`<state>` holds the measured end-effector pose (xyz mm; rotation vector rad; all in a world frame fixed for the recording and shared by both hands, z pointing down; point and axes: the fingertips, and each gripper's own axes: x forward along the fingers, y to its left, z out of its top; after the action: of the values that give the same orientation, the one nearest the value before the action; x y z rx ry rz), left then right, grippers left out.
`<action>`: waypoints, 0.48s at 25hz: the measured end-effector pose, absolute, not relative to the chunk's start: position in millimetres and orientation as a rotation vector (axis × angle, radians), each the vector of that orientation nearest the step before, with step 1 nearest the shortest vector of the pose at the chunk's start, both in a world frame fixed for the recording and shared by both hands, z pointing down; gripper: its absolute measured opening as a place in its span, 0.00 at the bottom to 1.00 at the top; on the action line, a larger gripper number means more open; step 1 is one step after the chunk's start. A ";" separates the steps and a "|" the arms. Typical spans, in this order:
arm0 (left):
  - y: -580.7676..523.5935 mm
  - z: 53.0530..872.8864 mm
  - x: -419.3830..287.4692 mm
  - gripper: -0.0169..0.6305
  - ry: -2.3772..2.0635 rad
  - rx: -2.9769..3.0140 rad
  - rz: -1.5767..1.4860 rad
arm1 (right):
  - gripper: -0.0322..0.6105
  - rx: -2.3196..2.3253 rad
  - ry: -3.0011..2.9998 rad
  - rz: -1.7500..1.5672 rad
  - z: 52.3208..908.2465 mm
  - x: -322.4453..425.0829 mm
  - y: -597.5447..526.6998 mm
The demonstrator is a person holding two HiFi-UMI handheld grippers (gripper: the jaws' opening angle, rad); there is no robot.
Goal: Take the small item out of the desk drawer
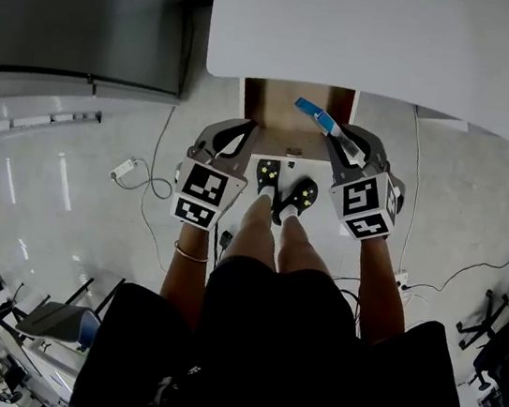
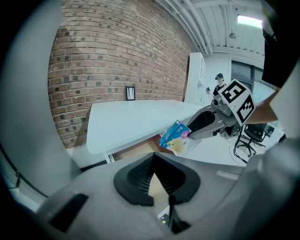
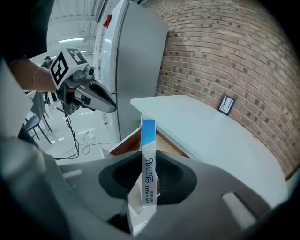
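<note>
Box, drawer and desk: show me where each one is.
box (image 3: 148, 173), right gripper view, on its narrow printed side between the jaws
drawer (image 1: 283, 107), head view, on its bare wooden bottom
desk (image 1: 384, 37), head view, on the middle of its white top

the small item (image 3: 148, 164) is a thin, flat carton. its narrow edge is white with printed lettering and a blue far end. its broad face (image 2: 176, 137) is blue with a yellow and pink graphic. it sits edge-on, clamped between the jaws of the right gripper (image 3: 148, 187), with the blue end pointing away from the gripper. it is held above the desk drawer (image 1: 288, 108) and clear of it. the drawer stands pulled out from under the white desktop (image 1: 393, 38). its interior is brown wood with white side walls.
</note>
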<state>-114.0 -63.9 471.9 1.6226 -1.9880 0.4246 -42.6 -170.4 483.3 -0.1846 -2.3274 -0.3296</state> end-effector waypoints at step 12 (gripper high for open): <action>-84.2 425.7 -117.5 0.03 -2.028 1.673 0.404 | 0.21 -0.136 -2.402 -0.292 438.8 -40.9 -179.7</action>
<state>-117.5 -84.2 425.7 1.6728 -2.0282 0.4040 -40.9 -179.7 438.8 -0.1357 -2.4018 -0.2917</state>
